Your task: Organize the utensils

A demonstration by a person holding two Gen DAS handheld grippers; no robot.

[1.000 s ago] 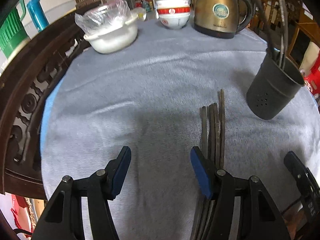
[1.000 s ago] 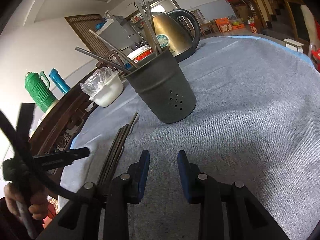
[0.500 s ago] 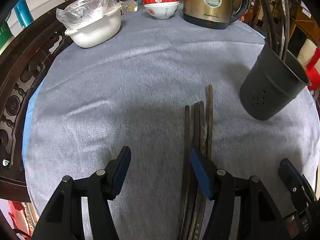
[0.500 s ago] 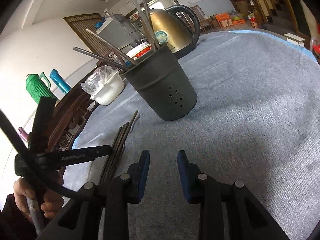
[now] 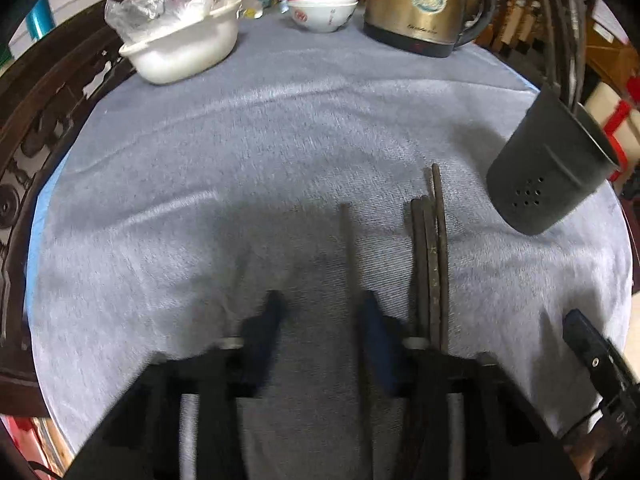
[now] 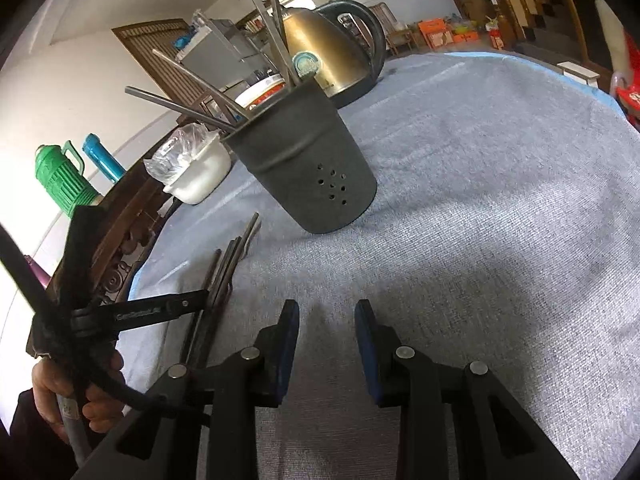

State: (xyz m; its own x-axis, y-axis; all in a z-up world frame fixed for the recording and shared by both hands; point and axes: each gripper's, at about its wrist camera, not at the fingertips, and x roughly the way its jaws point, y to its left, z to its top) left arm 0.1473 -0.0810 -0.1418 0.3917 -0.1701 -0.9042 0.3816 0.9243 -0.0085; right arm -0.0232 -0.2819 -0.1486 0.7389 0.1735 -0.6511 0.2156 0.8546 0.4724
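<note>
Several dark chopsticks [image 5: 430, 256] lie side by side on the grey cloth, and one chopstick [image 5: 347, 240] lies apart to their left, running back between my left gripper's fingers. My left gripper [image 5: 322, 312] is blurred, low over the cloth, its jaws partly closed with a gap. A dark perforated utensil holder [image 5: 548, 168] with several chopsticks in it stands to the right. In the right wrist view the holder [image 6: 308, 160] stands ahead, with the loose chopsticks [image 6: 224, 280] to the left. My right gripper [image 6: 327, 320] is open and empty above the cloth.
A brass kettle [image 5: 416, 4], stacked red-and-white bowls [image 5: 322, 4] and a white bowl with a plastic bag [image 5: 184, 44] stand at the back of the table. A carved wooden chair [image 5: 36, 128] borders the left edge. Green and blue flasks [image 6: 64, 176] stand behind.
My left gripper has moved forward and right over the chopsticks and its jaws have narrowed. One chopstick now lies apart from the bundle. The right gripper has barely moved.
</note>
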